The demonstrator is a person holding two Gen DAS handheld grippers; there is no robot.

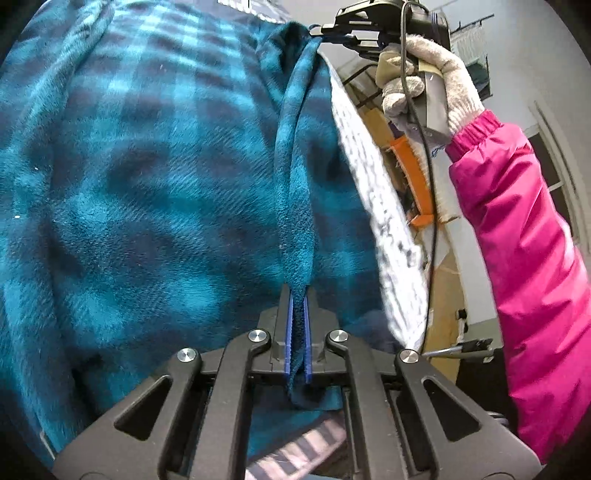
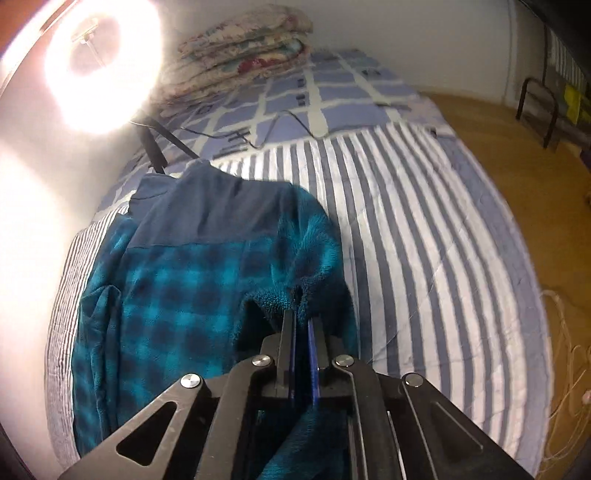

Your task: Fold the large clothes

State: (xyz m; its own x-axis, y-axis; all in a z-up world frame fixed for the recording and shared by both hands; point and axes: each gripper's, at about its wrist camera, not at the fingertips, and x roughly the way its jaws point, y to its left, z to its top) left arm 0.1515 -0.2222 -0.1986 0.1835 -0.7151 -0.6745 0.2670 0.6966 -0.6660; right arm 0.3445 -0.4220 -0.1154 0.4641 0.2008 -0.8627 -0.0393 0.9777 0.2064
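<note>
A teal and navy plaid fleece garment (image 1: 147,184) fills the left wrist view and hangs lifted between both grippers. My left gripper (image 1: 298,295) is shut on a folded edge of the fleece. My right gripper (image 1: 325,31) shows at the top of that view, held by a gloved hand (image 1: 424,81), pinching the far end of the same edge. In the right wrist view my right gripper (image 2: 303,317) is shut on the fleece edge, and the garment (image 2: 184,295) drapes down over the striped bed (image 2: 424,240), its navy band farthest away.
A ring light (image 2: 99,62) glares at the left by the wall. Folded quilts (image 2: 243,55) lie at the far end of the bed on a checked sheet (image 2: 332,81). A wooden floor (image 2: 535,166) runs along the right. The pink-sleeved arm (image 1: 524,258) is at the right.
</note>
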